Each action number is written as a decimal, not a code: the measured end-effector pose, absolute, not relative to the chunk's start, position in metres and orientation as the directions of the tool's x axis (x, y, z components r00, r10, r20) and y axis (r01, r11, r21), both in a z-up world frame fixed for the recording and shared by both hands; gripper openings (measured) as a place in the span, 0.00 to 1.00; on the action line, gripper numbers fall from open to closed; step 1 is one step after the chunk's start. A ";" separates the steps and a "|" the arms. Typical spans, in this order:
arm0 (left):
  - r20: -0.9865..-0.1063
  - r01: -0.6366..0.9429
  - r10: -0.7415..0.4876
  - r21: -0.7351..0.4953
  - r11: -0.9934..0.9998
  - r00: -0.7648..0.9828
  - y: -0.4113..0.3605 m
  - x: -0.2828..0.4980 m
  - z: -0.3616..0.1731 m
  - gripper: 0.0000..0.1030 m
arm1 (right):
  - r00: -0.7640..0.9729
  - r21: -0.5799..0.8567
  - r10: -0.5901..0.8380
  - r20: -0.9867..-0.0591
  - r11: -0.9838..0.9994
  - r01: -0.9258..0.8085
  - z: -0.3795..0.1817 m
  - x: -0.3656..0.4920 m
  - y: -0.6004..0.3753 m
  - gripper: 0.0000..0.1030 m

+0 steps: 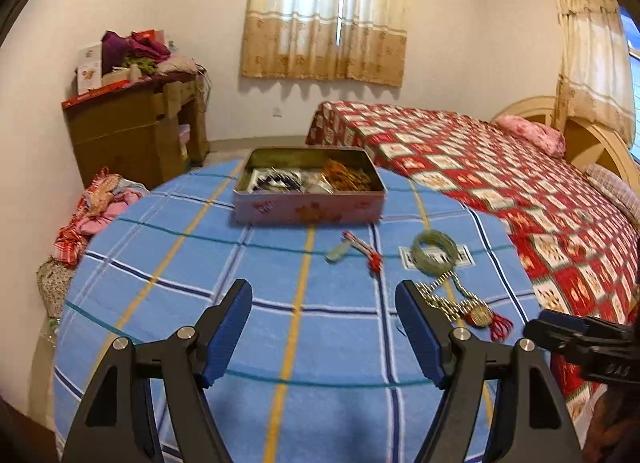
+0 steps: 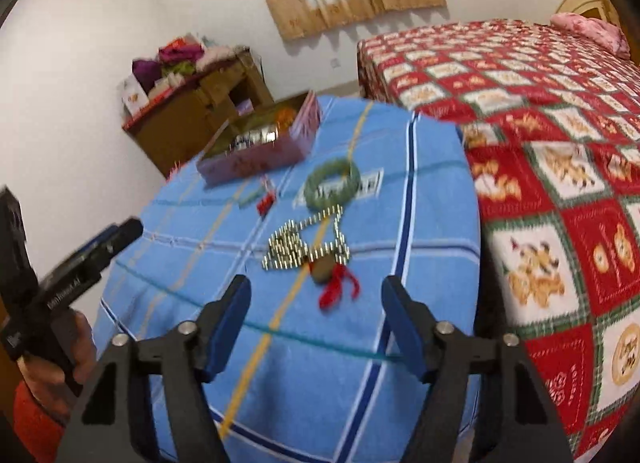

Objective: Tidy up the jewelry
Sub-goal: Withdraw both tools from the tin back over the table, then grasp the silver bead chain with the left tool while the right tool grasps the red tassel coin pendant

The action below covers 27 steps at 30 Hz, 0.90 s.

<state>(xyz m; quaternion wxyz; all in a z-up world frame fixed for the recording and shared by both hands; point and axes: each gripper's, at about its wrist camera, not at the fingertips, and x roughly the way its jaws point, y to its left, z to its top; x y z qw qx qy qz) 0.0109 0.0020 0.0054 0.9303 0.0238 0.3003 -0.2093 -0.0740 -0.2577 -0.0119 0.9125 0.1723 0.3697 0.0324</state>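
Blue cloth: a blue checked cloth (image 1: 280, 271) covers the table, and all the jewelry lies on it.
Left claw: the left gripper (image 1: 324, 333) is spread wide, with nothing in it.
Right claw: the right gripper (image 2: 316, 325) is spread wide too, and holds nothing.
Chain: a gold bead necklace (image 2: 304, 243) with a red tassel (image 2: 338, 287) lies just ahead of the right claw, a bit up the cloth.
Ring: a green bangle (image 2: 331, 183) sits just past the chain.
Small piece: a little red and green charm (image 1: 356, 251) lies alone, closer to the box.
Box: the pink tin (image 1: 308, 183) stands open at the far edge.
Nearer hand: I think the right one, since the chain runs away from it toward the bangle.
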 end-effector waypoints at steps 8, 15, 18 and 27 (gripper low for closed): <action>-0.604 0.440 -0.376 -0.047 0.897 0.703 -0.014 0.006 -0.009 0.72 | 0.715 0.277 0.164 -0.680 0.960 0.043 -0.018 -0.067 -0.252 0.50; -0.622 0.431 -0.374 -0.064 0.900 0.688 -0.011 0.011 -0.013 0.72 | 0.718 0.162 0.127 -0.685 0.987 -0.020 -0.019 -0.045 -0.238 0.51; -0.626 0.427 -0.377 -0.077 0.901 0.683 -0.009 0.012 -0.013 0.72 | 0.696 0.135 0.117 -0.708 0.990 -0.030 -0.031 -0.033 -0.235 0.51; -0.631 0.425 -0.389 -0.102 0.899 0.671 -0.003 0.015 -0.013 0.72 | 0.688 0.126 0.134 -0.713 0.990 -0.062 -0.031 -0.046 -0.232 0.13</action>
